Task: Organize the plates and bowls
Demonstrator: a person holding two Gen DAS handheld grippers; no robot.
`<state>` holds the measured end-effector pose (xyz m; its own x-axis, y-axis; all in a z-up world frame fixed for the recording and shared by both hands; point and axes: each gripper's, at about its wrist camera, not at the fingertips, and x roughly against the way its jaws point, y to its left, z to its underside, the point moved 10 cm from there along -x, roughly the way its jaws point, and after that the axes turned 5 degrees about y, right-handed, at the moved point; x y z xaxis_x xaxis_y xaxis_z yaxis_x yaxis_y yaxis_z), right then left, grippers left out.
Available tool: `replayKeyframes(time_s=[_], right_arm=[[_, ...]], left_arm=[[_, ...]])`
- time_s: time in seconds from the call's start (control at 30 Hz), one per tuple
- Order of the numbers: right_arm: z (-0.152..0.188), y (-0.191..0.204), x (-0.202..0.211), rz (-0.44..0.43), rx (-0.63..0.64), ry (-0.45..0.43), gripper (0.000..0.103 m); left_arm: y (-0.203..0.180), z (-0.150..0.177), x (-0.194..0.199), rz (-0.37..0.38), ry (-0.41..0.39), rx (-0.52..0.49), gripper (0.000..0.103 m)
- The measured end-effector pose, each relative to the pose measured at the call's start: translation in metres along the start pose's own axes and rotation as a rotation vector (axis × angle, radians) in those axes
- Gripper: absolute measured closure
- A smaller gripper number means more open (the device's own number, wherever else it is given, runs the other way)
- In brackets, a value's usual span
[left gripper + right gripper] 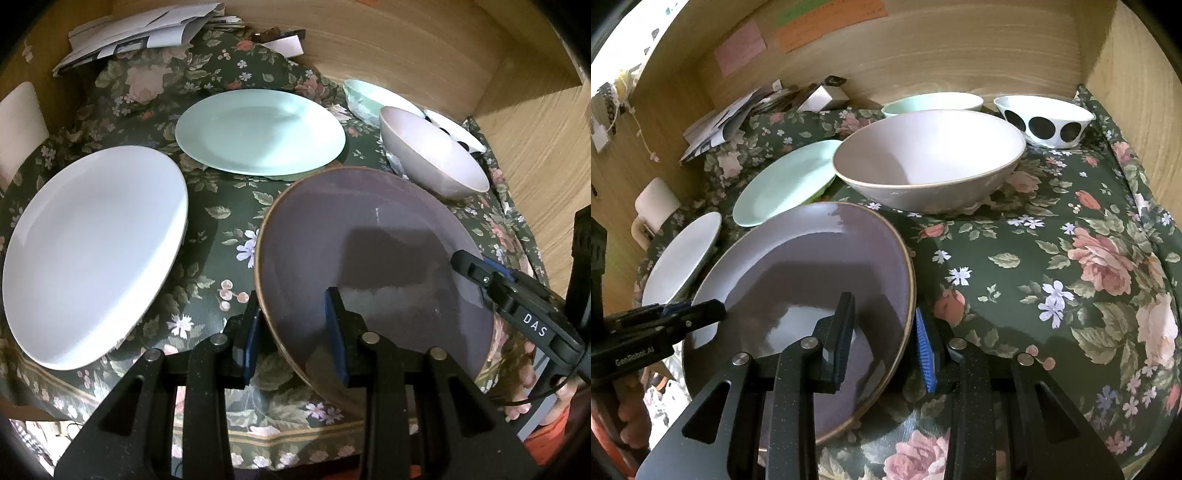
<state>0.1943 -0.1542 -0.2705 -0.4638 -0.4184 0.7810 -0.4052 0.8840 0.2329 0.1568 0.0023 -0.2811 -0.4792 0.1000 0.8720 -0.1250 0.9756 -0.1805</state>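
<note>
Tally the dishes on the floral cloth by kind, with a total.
Plates: 3, namely purple plate, white plate, mint plate
Bowls: 3, namely pink bowl, mint bowl, dotted bowl
Total: 6

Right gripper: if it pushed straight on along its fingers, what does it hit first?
The right gripper is already clamped on the purple plate's rim. Beyond the plate, the pink bowl sits roughly in line ahead and is likely the first contact, though fisheye depth makes this uncertain.

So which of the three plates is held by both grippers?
The purple plate, nearest the cameras: each gripper clamps its rim. The white plate and green plate lie untouched.
</note>
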Motion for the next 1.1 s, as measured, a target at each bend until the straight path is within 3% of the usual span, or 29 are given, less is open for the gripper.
replayKeyframes(time_s=[0.4, 0.73, 1.1], right_arm=[[-0.006, -0.001, 0.005, 0.042, 0.022, -0.013, 0.072], [-0.019, 0.016, 0.033, 0.055, 0.052, -0.091, 0.05], [-0.038, 0.065, 0.056, -0.001, 0.127, -0.176, 0.039]], left_arm=[[0.002, -0.007, 0.001, -0.005, -0.044, -0.039, 0.071], [0.003, -0.025, 0.04, -0.037, -0.165, -0.1, 0.064], [0.018, -0.036, 0.09, -0.103, -0.277, -0.113, 0.064]])
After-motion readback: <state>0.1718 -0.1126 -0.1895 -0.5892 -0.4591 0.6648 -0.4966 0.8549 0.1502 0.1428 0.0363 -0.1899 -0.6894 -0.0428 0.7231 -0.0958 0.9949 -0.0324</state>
